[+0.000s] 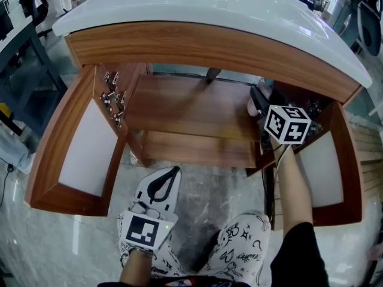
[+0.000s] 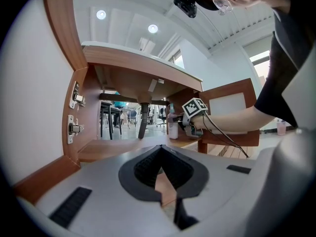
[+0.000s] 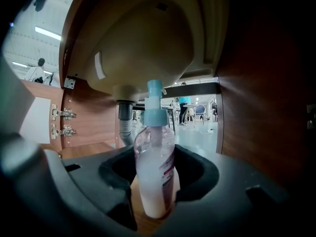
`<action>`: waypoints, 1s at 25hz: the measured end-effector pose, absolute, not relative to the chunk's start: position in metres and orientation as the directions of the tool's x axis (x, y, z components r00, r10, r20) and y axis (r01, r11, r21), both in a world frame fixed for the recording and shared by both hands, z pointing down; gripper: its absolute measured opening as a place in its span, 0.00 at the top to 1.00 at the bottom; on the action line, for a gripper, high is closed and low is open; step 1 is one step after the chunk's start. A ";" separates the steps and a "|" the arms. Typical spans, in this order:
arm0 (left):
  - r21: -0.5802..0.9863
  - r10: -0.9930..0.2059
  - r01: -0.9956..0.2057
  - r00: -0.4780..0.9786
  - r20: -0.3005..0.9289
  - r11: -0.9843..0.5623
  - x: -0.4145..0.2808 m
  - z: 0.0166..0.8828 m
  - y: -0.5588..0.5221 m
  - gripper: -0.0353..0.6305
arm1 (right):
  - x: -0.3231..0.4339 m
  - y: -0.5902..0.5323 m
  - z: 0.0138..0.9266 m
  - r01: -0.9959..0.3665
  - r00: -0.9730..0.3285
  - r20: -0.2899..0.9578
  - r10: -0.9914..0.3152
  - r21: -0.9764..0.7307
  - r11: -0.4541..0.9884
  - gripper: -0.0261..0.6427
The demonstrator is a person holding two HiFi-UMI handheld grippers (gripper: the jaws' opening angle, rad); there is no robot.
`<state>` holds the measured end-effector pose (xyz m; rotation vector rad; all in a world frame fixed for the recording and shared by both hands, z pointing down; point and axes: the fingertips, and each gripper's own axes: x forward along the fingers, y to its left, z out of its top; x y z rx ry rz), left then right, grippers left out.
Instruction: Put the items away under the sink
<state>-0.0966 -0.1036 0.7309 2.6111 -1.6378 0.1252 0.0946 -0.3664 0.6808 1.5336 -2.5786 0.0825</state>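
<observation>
Placing step, judging by the layout. Right gripper [image 3: 154,189] is inside the cabinet [image 1: 191,109] under the sink [image 1: 209,5], both doors swung wide, jaws clamped on the bottle [image 3: 154,167] low on its body. It's a clear pump bottle, pale liquid, blue pump head. Bottle is upright at the right end of the cabinet floor, just right of the drain pipe [image 3: 124,122] and near the right wall [image 3: 266,107]. Its base looks to be down on the wood, but I can't confirm full contact, since the jaws cover the bottom edge. Left gripper [image 2: 161,152] is outside, low in front of the cabinet, pointing in, tips pinched together with nothing between them. It's idle. My read is that the bottle is basically at its spot and only the release is left. Next move needs the base confirmed flat on the floor, then the right jaws let go evenly so neither pad drags the bottle sideways, then a straight, level back-out. The bottle is tall and narrow with a top-heavy pump, so any twist or lift on exit could tip it into the pipe or wall. There's little room on the right side, so the pull-back should run along the approach line. No other items show in any view, so I can't say what's left to stow.
</observation>
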 end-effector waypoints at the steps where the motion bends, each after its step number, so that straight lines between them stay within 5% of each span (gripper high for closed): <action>1: 0.005 -0.896 -0.901 0.432 0.099 -0.434 -0.097 0.731 -0.103 0.94 | 0.094 -0.367 0.682 -0.878 -0.471 0.148 -0.870 0.019 0.479 0.63; 25: 0.017 -0.883 -0.888 0.459 0.103 -0.459 -0.085 0.739 -0.108 0.94 | 0.093 -0.372 0.683 -0.884 -0.462 0.138 -0.876 0.006 0.467 0.63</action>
